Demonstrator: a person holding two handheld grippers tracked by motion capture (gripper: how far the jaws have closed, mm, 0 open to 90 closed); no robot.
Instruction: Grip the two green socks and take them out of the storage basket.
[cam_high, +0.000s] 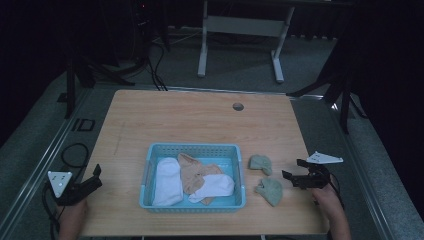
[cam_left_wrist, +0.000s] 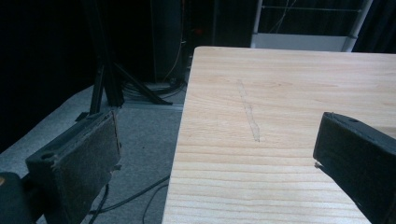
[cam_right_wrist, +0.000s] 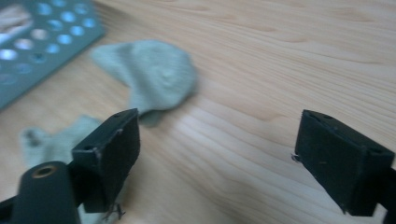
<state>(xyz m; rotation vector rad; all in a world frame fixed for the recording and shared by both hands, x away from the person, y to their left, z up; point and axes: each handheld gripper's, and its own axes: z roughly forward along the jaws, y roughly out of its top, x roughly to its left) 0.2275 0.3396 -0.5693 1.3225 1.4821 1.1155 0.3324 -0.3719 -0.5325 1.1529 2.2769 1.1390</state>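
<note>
Table: light wooden tabletop (cam_high: 190, 125), small round hole (cam_high: 238, 106) near far edge.
Basket: light blue plastic basket (cam_high: 192, 148) with little holes, near front middle.
Inside basket: long white sock (cam_high: 168, 182), tan sock (cam_high: 192, 172), short white sock (cam_high: 215, 187) on top of tan.
Behind table: white metal frame (cam_high: 240, 30) on grey floor.

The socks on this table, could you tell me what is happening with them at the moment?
A person is sorting socks with a gripper in each hand. The right gripper is open with nothing between its jaws, just beside two green socks: the nearer green sock and the farther green sock lie on the table right of the blue basket. White and beige socks already lie in the basket. The left gripper waits open at the table's left edge, holding nothing.
</note>
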